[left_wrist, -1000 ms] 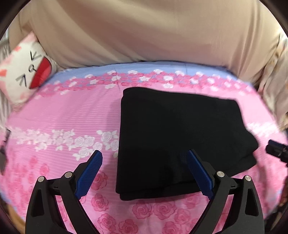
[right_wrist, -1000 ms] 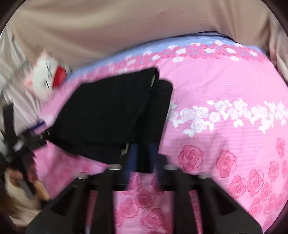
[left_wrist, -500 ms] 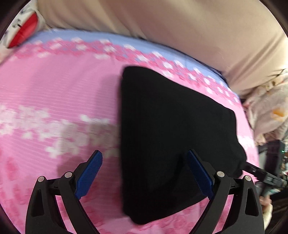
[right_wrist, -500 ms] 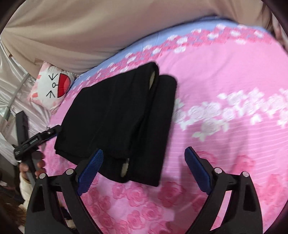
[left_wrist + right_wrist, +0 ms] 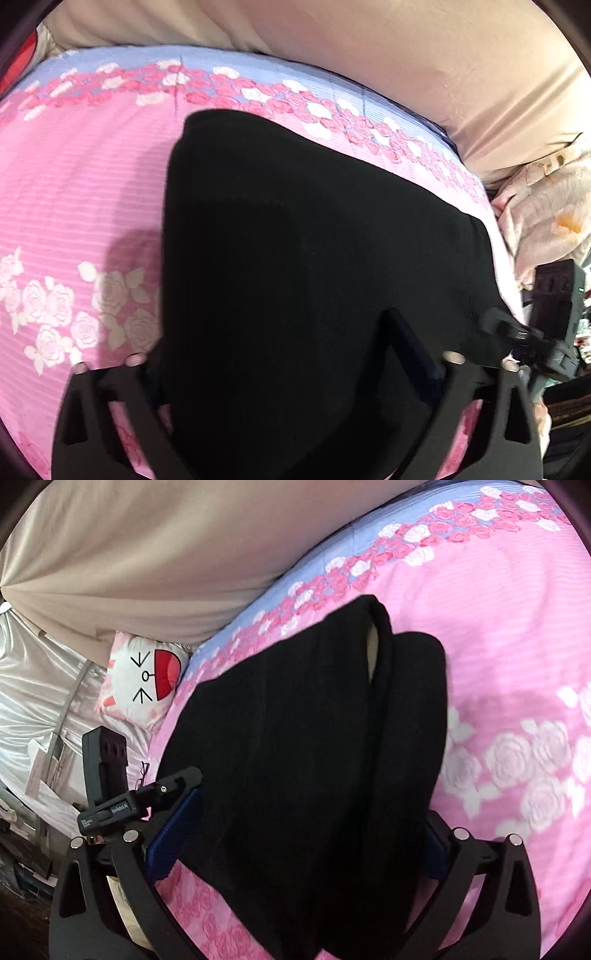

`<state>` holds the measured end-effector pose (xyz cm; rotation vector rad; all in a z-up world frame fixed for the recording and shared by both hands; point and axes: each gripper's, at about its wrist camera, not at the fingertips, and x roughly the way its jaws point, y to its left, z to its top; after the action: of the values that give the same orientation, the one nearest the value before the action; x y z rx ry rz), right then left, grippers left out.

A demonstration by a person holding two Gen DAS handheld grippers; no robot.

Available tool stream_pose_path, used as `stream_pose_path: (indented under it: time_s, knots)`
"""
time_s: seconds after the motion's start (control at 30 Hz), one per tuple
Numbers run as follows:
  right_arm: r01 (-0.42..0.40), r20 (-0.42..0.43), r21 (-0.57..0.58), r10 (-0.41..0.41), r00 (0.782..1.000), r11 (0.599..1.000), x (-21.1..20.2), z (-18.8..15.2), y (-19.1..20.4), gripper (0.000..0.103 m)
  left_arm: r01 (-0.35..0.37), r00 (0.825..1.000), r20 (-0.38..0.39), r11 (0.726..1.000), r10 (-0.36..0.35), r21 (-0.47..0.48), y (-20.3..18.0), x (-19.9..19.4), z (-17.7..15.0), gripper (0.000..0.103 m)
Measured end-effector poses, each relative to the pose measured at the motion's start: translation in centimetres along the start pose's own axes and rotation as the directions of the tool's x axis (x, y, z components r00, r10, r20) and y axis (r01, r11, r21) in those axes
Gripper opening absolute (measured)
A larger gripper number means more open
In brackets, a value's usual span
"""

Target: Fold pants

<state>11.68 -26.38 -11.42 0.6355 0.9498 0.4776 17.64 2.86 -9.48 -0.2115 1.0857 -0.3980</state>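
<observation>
Home bedroom. Bed (image 5: 517,635) under pink rose-print sheet (image 5: 74,206), blue band at far edge. Beige curtain (image 5: 147,554) hangs behind bed. Cartoon-face pillow (image 5: 144,679) at bed corner, red mouth. Shiny silver fabric (image 5: 37,686) beside pillow. Floral bedding (image 5: 546,221) heaped at bed's other end. Black pants (image 5: 295,757) lie on sheet.

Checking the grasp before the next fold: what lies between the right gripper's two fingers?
In the right wrist view, the folded black pants fill the gap of the open right gripper, from one blue pad to the other, covering the pink bedsheet.
</observation>
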Motion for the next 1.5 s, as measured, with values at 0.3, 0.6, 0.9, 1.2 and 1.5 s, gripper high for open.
stream_pose_path:
  time_s: [0.3,0.6,0.9,1.2,1.5]
  knots:
    - [0.086,0.059,-0.107,-0.08,0.995,0.991,-1.5,-1.0,4.0,0.034,0.042,0.997,0.062,0.998,-0.046,0.056,-2.7,-5.7,-1.8,0.034]
    - [0.075,0.014,-0.168,-0.073,0.997,0.983,-7.0,-6.5,4.9,0.033,0.046,0.999,0.001,0.997,-0.047,0.066,-4.9,-7.4,-9.1,0.037]
    - [0.107,0.044,-0.118,-0.103,0.994,0.987,-6.1,-8.6,3.2,0.033,-0.006,0.994,0.111,0.994,-0.007,0.108,-6.8,-10.0,-8.3,0.035]
    - [0.07,0.256,-0.344,0.022,0.966,0.936,-14.6,-2.2,13.1,0.032,-0.021,0.889,0.444,0.96,-0.111,0.281,-12.0,-23.5,-0.5,0.036]
    - [0.108,0.405,-0.487,0.115,0.907,0.867,-15.2,10.5,19.4,0.033,-0.076,0.83,0.554,0.97,-0.066,0.23,-10.9,-21.3,12.2,0.038]
